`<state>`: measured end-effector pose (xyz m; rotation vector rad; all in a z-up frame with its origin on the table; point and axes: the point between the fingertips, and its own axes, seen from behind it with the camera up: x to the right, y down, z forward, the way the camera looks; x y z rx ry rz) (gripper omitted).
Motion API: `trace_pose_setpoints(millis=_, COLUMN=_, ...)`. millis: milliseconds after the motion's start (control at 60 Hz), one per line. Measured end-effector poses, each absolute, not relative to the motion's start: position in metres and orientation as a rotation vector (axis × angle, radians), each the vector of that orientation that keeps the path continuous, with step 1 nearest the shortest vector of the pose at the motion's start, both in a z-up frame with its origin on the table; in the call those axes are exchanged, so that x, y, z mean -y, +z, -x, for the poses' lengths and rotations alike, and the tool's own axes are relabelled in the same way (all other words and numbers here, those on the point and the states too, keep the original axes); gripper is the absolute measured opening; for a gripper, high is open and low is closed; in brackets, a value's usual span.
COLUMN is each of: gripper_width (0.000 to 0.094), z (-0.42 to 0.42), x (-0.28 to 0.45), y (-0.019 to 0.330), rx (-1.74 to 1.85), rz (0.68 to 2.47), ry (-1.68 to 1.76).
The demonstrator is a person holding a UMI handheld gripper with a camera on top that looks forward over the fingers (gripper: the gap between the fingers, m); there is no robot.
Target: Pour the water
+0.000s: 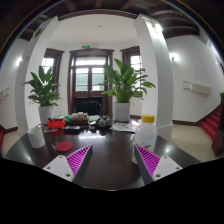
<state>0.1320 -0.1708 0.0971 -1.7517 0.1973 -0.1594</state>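
Note:
My gripper [112, 160] is open and empty, held over a dark table [110, 150]. Its two fingers carry magenta pads [80, 157], with a wide gap and bare tabletop between them. Beyond the fingers, at the table's far right, stands a clear bottle with orange liquid [148, 130]. A white cup [36, 136] stands beyond the left finger, near a red flat lid or dish [64, 146]. Nothing touches the fingers.
Two potted plants in white pots [122, 100] [45, 95] stand at the table's far side, with a cluster of small items [85, 121] between them. White pillars, a dark wooden door and red stairs [212, 125] lie beyond.

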Motion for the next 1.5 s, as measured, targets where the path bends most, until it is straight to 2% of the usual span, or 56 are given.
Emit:
trace_pose_setpoints(millis=133, gripper_width=0.0860, z=-0.149, x=0.168, y=0.100, rx=-0.189, rz=1.731, ry=-0.197)
trace_pose_setpoints(millis=183, gripper_width=0.0858, z=-0.194, x=0.180, y=0.093, rx=-0.176, rz=1.727, ry=-0.216)
trace_pose_setpoints(millis=317, gripper_width=0.0848, z=-0.244, x=0.170, y=0.096, rx=-0.154, rz=1.708, ry=-0.206)
trace_pose_setpoints(millis=567, gripper_width=0.0838, z=-0.258, x=0.113, y=0.094, rx=-0.116, rz=1.719, ry=-0.120)
trace_pose_setpoints(millis=650, gripper_width=0.0766, z=-0.256, x=0.100, y=0.090, rx=-0.081, rz=1.724, ry=-0.135)
trace_pose_setpoints(millis=717, gripper_width=0.0593, z=-0.253, x=0.094, y=0.085, rx=-0.054, rz=1.729, ry=-0.142)
trace_pose_setpoints(millis=833, gripper_width=0.0523, z=-0.253, x=0.089, y=0.085, rx=-0.066, rz=1.738, ry=-0.145)
trace_pose_setpoints(millis=900, gripper_width=0.0426, z=-0.254, x=0.087, y=0.084, rx=-0.073, rz=1.735, ry=-0.145)
trace_pose_setpoints(millis=950, gripper_width=0.0398, z=-0.254, x=0.088, y=0.085, rx=-0.081, rz=1.733, ry=-0.150)
trace_pose_setpoints(millis=1067, gripper_width=0.0396, z=-0.260, x=0.091, y=0.089, rx=-0.073, rz=1.751, ry=-0.180)
trace_pose_setpoints(millis=1133, gripper_width=0.0395, z=-0.249, x=0.091, y=0.085, rx=-0.044, rz=1.767, ry=-0.211)
trace_pose_setpoints(millis=1233, gripper_width=0.0395, z=-0.227, x=0.082, y=0.100, rx=0.059, rz=1.767, ry=-0.294)
trace_pose_setpoints(millis=1500, gripper_width=0.0397, z=-0.078, x=0.027, y=0.152, rx=0.608, rz=1.667, ry=-0.605)
